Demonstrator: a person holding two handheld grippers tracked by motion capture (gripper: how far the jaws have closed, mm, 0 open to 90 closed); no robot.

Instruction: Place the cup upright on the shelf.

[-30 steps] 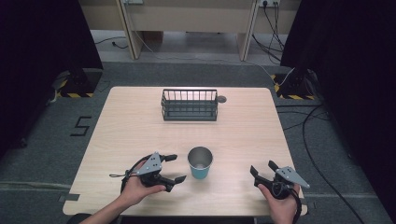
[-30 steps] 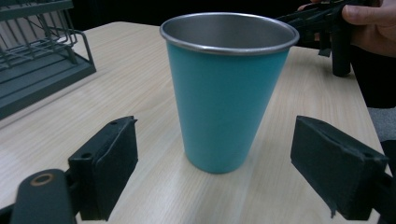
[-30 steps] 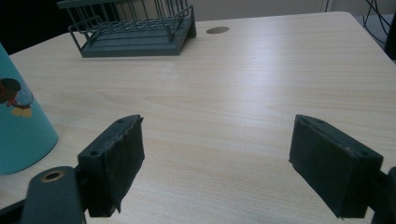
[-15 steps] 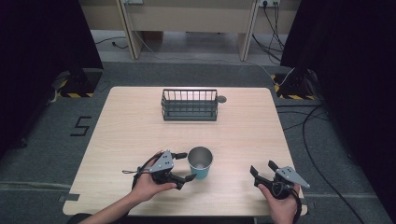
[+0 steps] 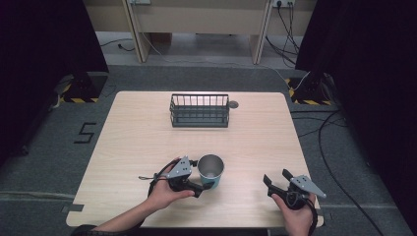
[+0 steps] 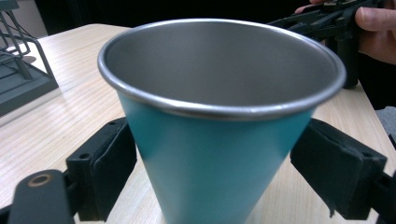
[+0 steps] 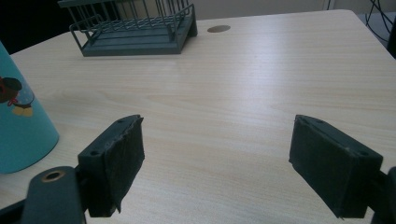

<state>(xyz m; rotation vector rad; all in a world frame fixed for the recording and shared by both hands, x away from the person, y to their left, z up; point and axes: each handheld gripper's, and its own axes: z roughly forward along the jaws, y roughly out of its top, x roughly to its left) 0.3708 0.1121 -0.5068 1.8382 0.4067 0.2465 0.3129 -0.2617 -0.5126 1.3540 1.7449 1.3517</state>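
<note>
Cup (image 5: 211,170) in teal with a bare metal inside and rim stands upright on the near middle of the desk (image 5: 137,132), well apart from the dark wire basket (image 5: 199,110) at the far middle. The left gripper (image 5: 203,186) is at the cup's left and near side, and in the left gripper view its two black fingers (image 6: 110,168) sit one on each side of the cup's lower wall, spread wider than the wall; the left one looks to be at or nearly at the surface, while a sliver of desk shows between the right one and the cup, so they are apart and not clamped. The right gripper (image 5: 278,178) rests at the near right of the desk, well apart from the cup, its fingers (image 7: 116,163) wide apart with nothing but bare wood between them; the cup shows at the left edge of that view with a small cartoon print on its side. The step in hand looks like the approach for a grasp on the cup. The next move calls for closing the left fingers squarely on the tapered wall, low enough not to slip upward, and then a straight lift, probably toward the basket.
</note>
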